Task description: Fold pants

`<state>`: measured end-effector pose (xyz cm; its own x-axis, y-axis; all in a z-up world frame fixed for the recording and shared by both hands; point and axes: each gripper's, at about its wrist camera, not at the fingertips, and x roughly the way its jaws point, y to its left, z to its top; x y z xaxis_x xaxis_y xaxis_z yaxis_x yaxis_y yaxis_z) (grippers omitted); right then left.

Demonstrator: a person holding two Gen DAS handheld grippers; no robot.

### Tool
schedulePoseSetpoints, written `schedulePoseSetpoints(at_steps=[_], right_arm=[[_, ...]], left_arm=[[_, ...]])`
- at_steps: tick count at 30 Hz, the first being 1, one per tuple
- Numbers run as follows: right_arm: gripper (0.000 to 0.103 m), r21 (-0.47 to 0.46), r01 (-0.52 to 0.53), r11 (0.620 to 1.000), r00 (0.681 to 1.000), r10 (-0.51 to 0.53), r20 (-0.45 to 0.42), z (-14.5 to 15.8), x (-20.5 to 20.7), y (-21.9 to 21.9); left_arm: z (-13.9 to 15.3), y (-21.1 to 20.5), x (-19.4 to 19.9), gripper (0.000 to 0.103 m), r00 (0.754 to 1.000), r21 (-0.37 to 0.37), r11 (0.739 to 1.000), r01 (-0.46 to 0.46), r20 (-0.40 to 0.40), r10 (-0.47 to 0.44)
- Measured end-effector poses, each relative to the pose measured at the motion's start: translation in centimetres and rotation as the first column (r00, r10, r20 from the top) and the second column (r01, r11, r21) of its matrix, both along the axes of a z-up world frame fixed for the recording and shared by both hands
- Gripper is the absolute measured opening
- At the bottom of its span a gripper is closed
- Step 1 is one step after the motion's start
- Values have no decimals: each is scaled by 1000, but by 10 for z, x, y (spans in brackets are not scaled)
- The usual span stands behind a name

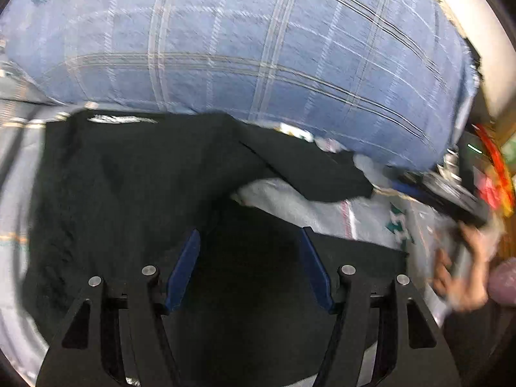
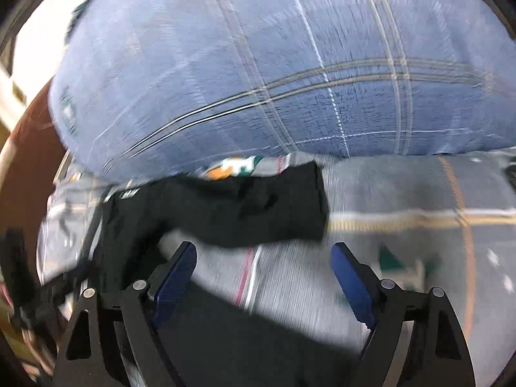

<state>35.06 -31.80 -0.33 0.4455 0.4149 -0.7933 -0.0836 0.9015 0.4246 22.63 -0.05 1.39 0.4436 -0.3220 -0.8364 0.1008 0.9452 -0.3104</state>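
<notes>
Bedding in grey stripes carries everything, a blue plaid pillow [image 1: 258,48] along its far edge. Black pants [image 1: 129,177] sprawl below it, soft, limp, light; I'd pinch a leg hem. My left gripper [image 1: 248,267] and right gripper [image 2: 262,277] gape empty.

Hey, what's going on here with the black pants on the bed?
A person is folding black pants on a bed with a tool in each hand. The pants lie on a grey patterned bedsheet in front of a big blue plaid pillow, one leg angled out to the side. Both the left tool and the right tool are open and hold nothing. The pictures are blurred.
</notes>
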Motion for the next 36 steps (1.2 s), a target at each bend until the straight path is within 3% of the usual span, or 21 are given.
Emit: schedulePoseSetpoints(at_steps=[2, 6, 7, 8, 9, 10, 14, 19, 23, 26, 31, 36], right_arm=[[76, 10, 6, 1000, 999, -6, -47, -20, 23, -1], [71, -35, 26, 999, 996, -29, -84, -52, 46, 4], [66, -42, 32, 999, 997, -34, -62, -53, 46, 6], [57, -81, 6, 997, 999, -10, -51, -52, 46, 14], [24, -96, -14, 995, 999, 9, -50, -52, 46, 19], [12, -80, -27, 996, 999, 23, -49, -51, 45, 23], [11, -139, 5, 990, 998, 4, 67, -14, 34, 23], [9, -63, 105, 992, 984, -95, 153, 18, 29, -13], [9, -49, 138, 989, 985, -132, 115, 7, 33, -22], [9, -120, 140, 983, 987, -128, 100, -14, 43, -15], [9, -87, 139, 986, 990, -136, 50, -35, 46, -19], [8, -19, 114, 993, 982, -110, 152, 1, 31, -21]], left_arm=[[-6, -3, -1, 63, 1000, 45, 999, 19, -12, -18], [-17, -6, -2, 63, 998, 22, 999, 35, -53, -34], [-19, -6, -3, 63, 998, 22, 999, 36, -59, -35], [-21, -8, -4, 63, 998, 36, 999, 36, -61, -34], [-22, -8, -2, 63, 998, 40, 999, 34, -62, -31], [-23, -8, -2, 63, 998, 40, 999, 30, -61, -28], [-21, -8, -2, 63, 1000, 61, 998, 17, -27, -15], [-21, -2, 0, 63, 1000, 46, 999, 3, -27, -1], [-23, -1, 4, 63, 1000, 47, 999, 3, -24, -2], [-27, -1, 7, 63, 999, 45, 999, 11, -33, -10], [-24, -1, 8, 63, 999, 17, 1000, 24, -32, -23], [-13, 6, 11, 63, 999, -50, 998, 28, -18, -29]])
